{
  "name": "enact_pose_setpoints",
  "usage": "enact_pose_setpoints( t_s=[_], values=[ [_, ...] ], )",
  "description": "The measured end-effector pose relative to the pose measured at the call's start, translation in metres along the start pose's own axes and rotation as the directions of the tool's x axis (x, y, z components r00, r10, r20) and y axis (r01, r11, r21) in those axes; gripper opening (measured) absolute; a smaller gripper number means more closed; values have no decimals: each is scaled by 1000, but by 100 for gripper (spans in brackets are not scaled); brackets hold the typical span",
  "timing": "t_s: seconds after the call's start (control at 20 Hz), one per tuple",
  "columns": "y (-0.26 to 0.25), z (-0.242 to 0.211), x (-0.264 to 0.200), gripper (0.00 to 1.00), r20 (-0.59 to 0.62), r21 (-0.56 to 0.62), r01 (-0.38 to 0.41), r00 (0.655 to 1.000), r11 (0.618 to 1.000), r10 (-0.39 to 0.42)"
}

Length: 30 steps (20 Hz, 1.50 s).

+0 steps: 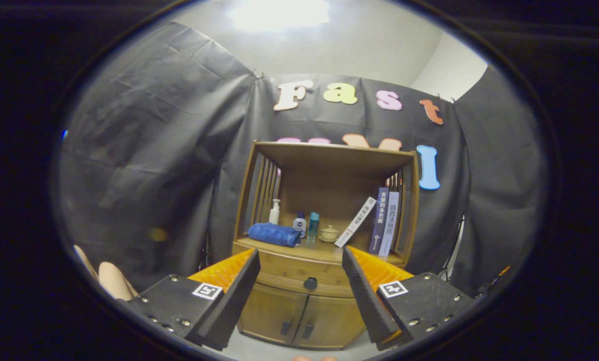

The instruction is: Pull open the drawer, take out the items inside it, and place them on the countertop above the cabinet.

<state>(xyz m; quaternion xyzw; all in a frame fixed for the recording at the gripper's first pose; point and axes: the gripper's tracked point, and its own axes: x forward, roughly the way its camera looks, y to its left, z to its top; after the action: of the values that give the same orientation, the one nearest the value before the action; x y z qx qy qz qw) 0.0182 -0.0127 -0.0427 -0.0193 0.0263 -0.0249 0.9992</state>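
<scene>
Gripper (301,265) is released — its two fingers stand wide apart with nothing between the pads and no contact with any object. Beyond the fingers, well apart from them, stands a wooden cabinet (324,240). Its drawer (299,280) sits shut, framed in the gap between the jaws, with a dark round knob (310,284) at centre. Below the drawer, two closed doors (302,318). The countertop (313,249) above the drawer carries, from the left-finger side to the right: a folded blue towel (274,234), a white pump bottle (275,211) behind it, two small bottles (306,224), a small lidded cup (328,233), one leaning book (355,221) and upright books (385,221). Drawer contents cannot be seen.
</scene>
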Motion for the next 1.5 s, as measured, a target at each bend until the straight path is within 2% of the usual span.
enact_pose_setpoints(
  t_s=[0.2,0.5,0.75,0.95,1.1,1.25,1.3,1.4,1.5],
  values=[
    [-1,-45,37,98,-62,0,9,998,1000,-9],
    [-3,-91,110,98,-50,-106,25,998,994,-30],
    [7,-127,166,98,-93,-103,17,995,995,-27],
    [-1,-150,210,98,-127,-114,47,990,992,-62],
    [-14,-193,229,98,-224,-134,74,969,988,-103],
    [-27,-222,238,98,-289,-98,104,949,990,-128],
    [-32,-230,242,96,-301,-85,116,944,990,-137],
    [-31,-225,242,84,-289,-59,132,947,989,-143],
    [-28,-226,244,82,-291,-52,127,947,991,-137]
  ],
)
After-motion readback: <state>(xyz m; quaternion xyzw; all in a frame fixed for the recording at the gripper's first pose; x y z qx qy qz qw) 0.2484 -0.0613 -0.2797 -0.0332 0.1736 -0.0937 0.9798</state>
